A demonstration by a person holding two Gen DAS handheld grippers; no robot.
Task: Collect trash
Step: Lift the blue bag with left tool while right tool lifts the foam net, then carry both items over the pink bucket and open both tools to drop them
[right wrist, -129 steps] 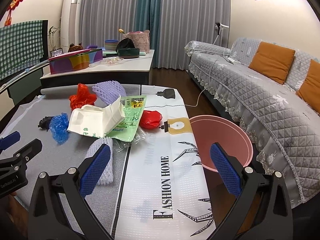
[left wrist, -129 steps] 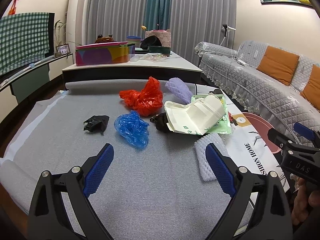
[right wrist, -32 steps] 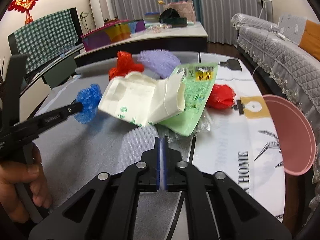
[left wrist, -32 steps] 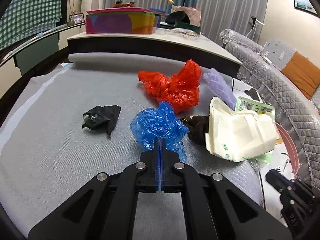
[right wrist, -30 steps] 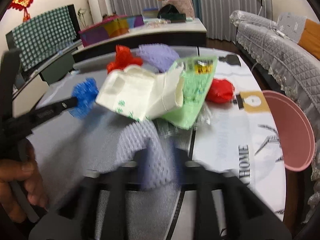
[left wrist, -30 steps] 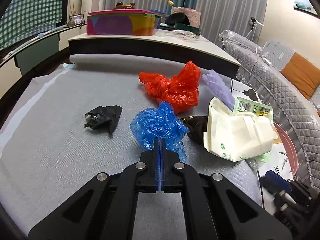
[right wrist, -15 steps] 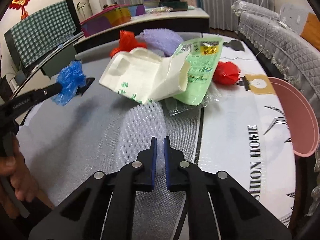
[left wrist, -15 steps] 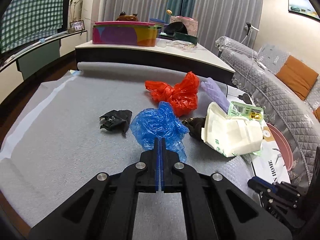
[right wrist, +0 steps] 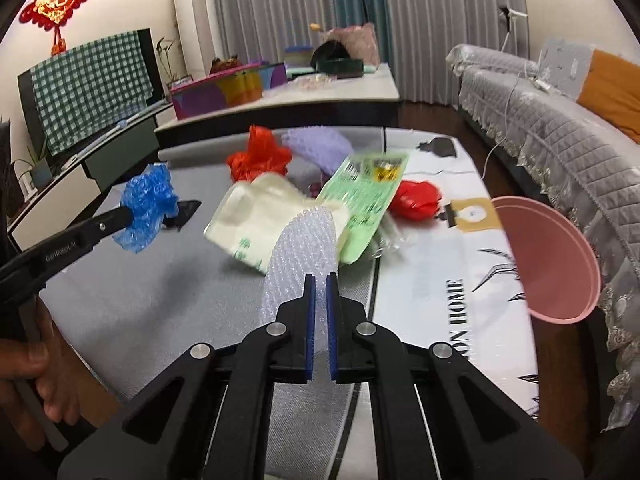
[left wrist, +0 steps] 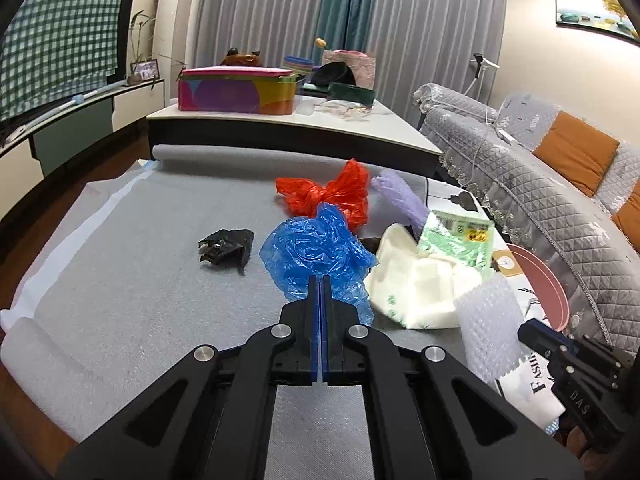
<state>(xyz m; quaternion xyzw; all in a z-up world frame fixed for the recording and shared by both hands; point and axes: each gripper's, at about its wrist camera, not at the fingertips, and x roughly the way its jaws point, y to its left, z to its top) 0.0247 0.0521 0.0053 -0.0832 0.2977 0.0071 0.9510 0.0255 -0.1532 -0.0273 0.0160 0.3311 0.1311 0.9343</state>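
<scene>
Spreading across the middle of both views, the grey-covered counter (left wrist: pixel 120 248) is carrying the scattered trash. Hanging off its right edge, the pink bin (right wrist: pixel 548 256) is tilting its mouth toward the trash. A cream carton (right wrist: pixel 260 216) and a green wrapper (right wrist: pixel 368 196) are lying crumpled at center. The white foam net (right wrist: pixel 304 248), ribbed and translucent, is standing up at center of the right wrist view, with the right gripper (right wrist: pixel 320 320) clenching its fingers on it. The blue plastic bag (left wrist: pixel 316 252), wrinkled and glossy, is bunching at center of the left wrist view, pinched by the left gripper (left wrist: pixel 321 320).
</scene>
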